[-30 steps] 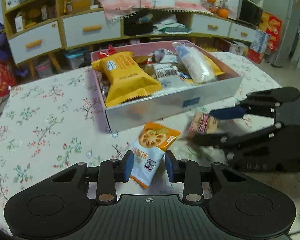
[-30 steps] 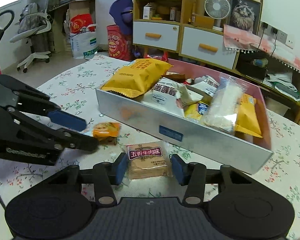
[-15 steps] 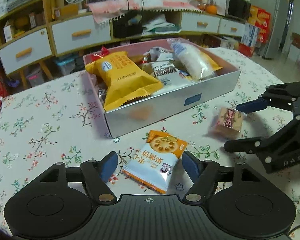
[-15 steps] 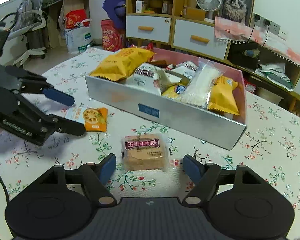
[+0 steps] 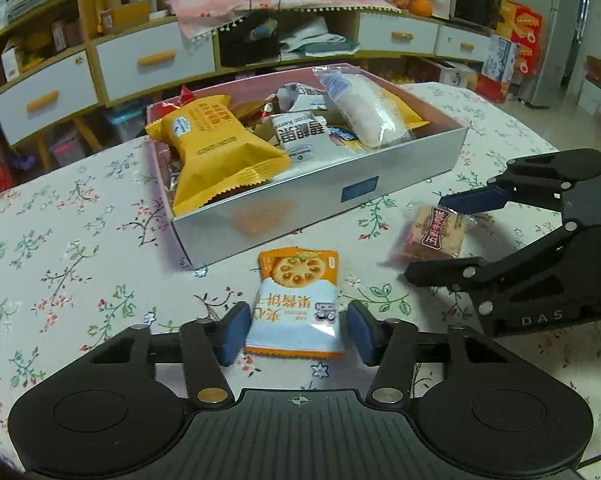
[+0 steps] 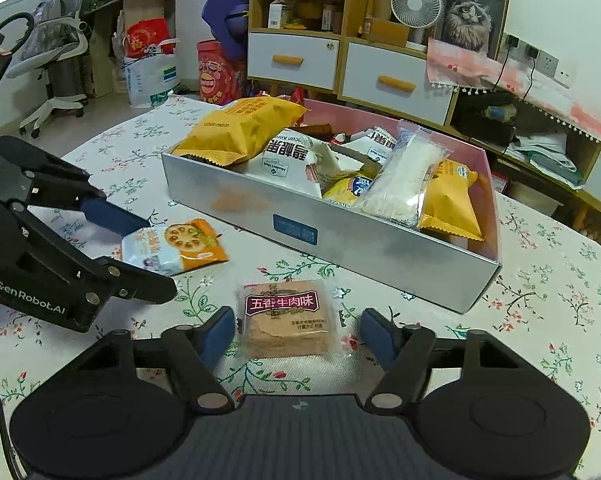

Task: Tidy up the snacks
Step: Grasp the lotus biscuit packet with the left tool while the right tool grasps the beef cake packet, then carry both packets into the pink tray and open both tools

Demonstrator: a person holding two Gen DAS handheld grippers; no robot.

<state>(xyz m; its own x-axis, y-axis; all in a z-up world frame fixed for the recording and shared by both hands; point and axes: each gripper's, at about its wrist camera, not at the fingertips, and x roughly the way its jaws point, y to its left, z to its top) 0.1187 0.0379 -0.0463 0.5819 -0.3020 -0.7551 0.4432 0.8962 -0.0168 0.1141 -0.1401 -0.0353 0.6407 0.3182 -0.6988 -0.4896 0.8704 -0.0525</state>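
- Left tongs (image 5: pixel 296 330), seen from the left wrist, have just been closing; their blue pads flank the orange-and-white biscuit packet (image 5: pixel 296 304) without pressing it. It lies flat on the floral table (image 5: pixel 60 264), just before the silver snack box (image 5: pixel 320 204).
- Right tongs (image 6: pixel 298 338), seen from the right wrist, likewise narrowing, straddle the brown beef-flavour packet (image 6: pixel 286 320) with gaps either side; it lies on the table beside the box.

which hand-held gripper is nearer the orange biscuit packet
Left. The left hand-held gripper straddles the orange biscuit packet, pads not touching; the right hand-held gripper sits further right, around the brown beef snack.
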